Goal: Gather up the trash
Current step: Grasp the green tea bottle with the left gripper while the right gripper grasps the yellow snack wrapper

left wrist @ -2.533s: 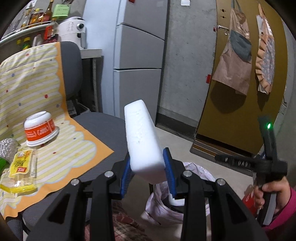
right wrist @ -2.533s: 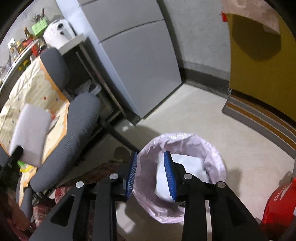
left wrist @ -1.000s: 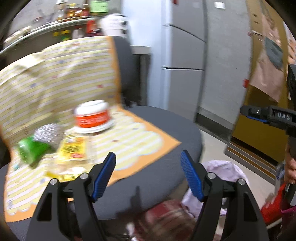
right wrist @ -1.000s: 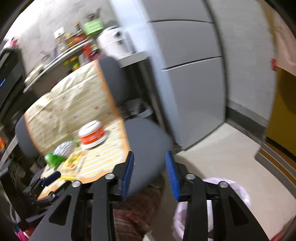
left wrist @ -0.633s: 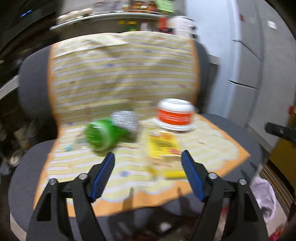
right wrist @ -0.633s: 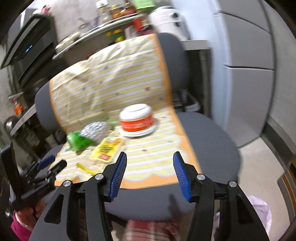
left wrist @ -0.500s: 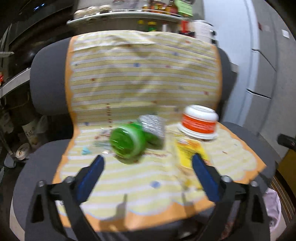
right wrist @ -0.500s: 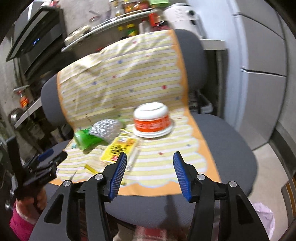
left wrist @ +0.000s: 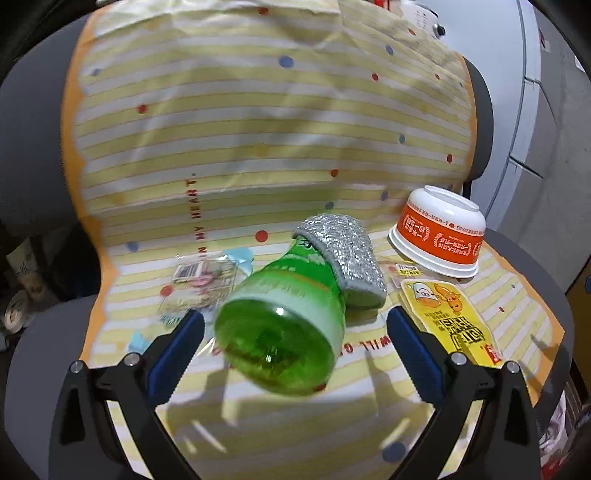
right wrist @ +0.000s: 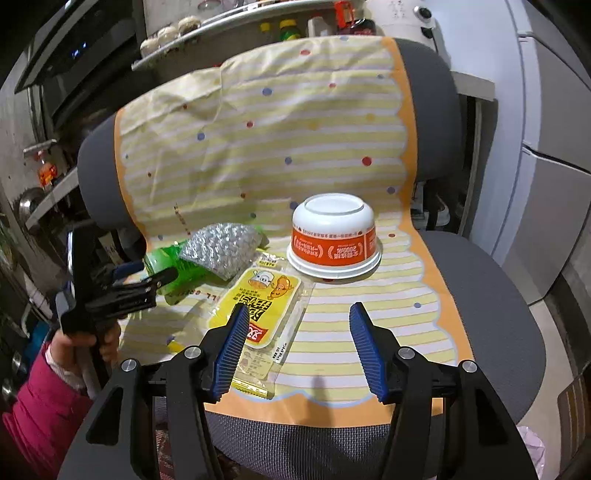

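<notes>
A green plastic bottle (left wrist: 284, 332) lies on its side on the striped cloth (left wrist: 258, 129) over the chair, its base towards me. My left gripper (left wrist: 291, 328) is open with a finger on each side of the bottle's base, not touching it; it also shows in the right wrist view (right wrist: 147, 273). A silver foil wad (left wrist: 343, 251) rests against the bottle. An upturned orange-and-white bowl (right wrist: 334, 236) and a yellow wrapper (right wrist: 258, 306) lie beside it. My right gripper (right wrist: 299, 332) is open and empty above the cloth, in front of the bowl.
A clear flat wrapper (left wrist: 199, 284) lies left of the bottle. The grey office chair (right wrist: 491, 317) carries it all. A grey cabinet (right wrist: 546, 147) stands on the right. A shelf with jars (right wrist: 229, 18) runs behind. A bit of pink bin bag (right wrist: 532, 450) shows low right.
My left gripper dropped the white foam block, swung left to the chair and closed in around the green bottle. My right gripper turned from the bin to the chair and opened wider.
</notes>
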The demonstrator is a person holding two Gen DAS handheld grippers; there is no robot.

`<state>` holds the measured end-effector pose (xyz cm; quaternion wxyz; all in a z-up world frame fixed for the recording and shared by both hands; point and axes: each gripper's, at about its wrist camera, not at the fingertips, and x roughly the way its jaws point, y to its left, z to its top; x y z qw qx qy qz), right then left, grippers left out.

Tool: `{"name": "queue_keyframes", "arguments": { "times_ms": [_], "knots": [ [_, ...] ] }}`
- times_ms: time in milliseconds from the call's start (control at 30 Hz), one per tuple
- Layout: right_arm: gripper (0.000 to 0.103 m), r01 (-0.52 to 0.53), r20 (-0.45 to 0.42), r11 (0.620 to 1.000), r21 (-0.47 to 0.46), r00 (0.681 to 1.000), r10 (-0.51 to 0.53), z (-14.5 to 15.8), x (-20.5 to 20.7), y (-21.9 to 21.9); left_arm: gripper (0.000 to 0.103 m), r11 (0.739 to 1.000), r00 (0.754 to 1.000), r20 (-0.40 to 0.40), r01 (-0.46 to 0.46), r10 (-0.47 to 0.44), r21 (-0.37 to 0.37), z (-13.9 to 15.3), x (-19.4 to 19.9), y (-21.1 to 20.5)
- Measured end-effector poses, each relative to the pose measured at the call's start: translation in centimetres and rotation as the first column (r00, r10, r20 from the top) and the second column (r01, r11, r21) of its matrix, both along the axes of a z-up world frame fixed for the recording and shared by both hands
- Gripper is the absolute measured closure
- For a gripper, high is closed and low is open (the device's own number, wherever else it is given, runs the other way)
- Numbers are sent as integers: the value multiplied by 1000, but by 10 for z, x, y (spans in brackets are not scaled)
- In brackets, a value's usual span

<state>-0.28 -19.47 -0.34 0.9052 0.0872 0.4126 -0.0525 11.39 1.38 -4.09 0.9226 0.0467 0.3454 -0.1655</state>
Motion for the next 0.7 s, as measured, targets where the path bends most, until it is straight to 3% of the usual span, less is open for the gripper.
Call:
{"name": "queue_keyframes", "arguments": {
  "times_ms": [33, 100, 267, 400, 567, 700],
  "knots": [
    [45, -2, -9, 1000, 1, 1000, 2, -3, 3, 2, 11, 1000, 1000, 0, 2, -2, 7, -1, 1, 0],
    [45, -10, -19, 1000, 5, 1000, 10, -8, 6, 5, 32, 999, 1000, 4, -10, 10, 30, -2, 1, -2],
    [45, -25, -30, 1000, 16, 999, 25, -14, 7, 12, 32, 998, 999, 22, -41, 40, 42, 1, -27, -2],
    [45, -41, -52, 998, 42, 998, 43, -25, 6, 19, 32, 991, 993, 26, -117, 116, 62, -1, -69, -3],
    [42, -79, -92, 994, 70, 992, 86, -55, 10, 34, 32, 982, 982, 17, -188, 188, 16, -6, -114, 1],
    [39, -32, -128, 991, 131, 991, 49, -81, 26, 28, 32, 984, 984, 20, -175, 174, 19, -5, -128, 3]
  ]
}}
